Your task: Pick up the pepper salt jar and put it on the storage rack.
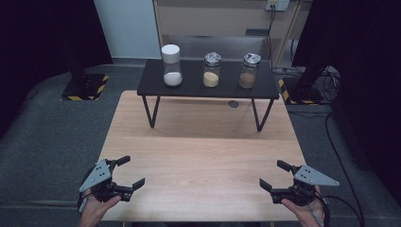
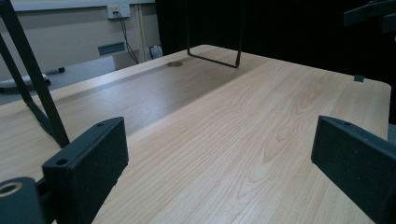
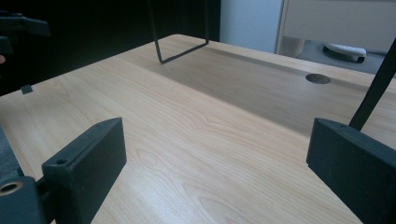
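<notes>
While both hands rest at the wooden table's [image 1: 203, 142] near corners, the left gripper [image 1: 126, 172] and right gripper [image 1: 274, 175] gape apart, empty; three jars, seemingly powder-filled, stand far off on the black shelf [image 1: 189, 87].

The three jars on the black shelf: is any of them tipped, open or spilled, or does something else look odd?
Nothing stands out. The white-lidded jar, the jar of yellow powder and the jar of brown powder stand upright in a row on the black shelf, lids on, no spill visible. Both tools, left and right, are open.
</notes>
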